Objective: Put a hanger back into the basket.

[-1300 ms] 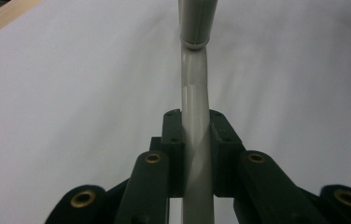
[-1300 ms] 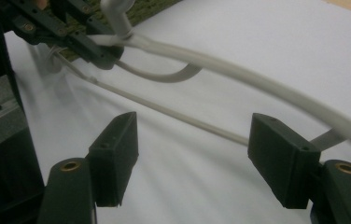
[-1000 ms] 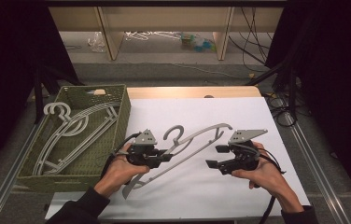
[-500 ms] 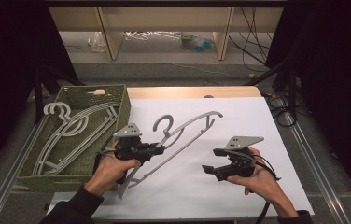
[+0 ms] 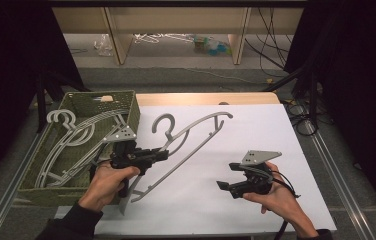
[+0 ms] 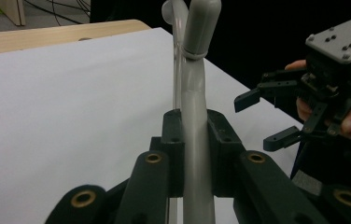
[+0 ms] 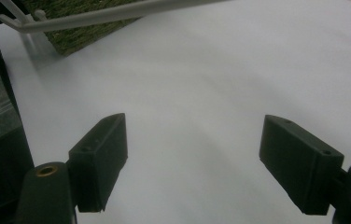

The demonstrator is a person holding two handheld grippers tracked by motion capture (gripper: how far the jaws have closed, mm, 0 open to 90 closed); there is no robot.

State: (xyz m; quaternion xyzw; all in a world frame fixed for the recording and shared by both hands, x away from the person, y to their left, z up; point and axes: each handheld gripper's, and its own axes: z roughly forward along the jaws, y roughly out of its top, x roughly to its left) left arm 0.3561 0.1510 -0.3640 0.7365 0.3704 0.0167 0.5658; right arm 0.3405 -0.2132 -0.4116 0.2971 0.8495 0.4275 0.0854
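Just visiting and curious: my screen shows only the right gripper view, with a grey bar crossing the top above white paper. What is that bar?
Observer: It's one edge of a grey hanger. The high view shows its whole shape, hook included.
Operator: Is it just lying there?
Observer: No, the left gripper is shut on it, with a pad on either side.
Operator: And the green thing behind it?
Observer: That's a green basket with more grey hangers inside.

Thing you hold: grey plastic hanger (image 5: 186, 142)
Pose: tilted, hook up
Where: over the white sheet (image 5: 256, 130), beside the green basket (image 5: 81, 102)
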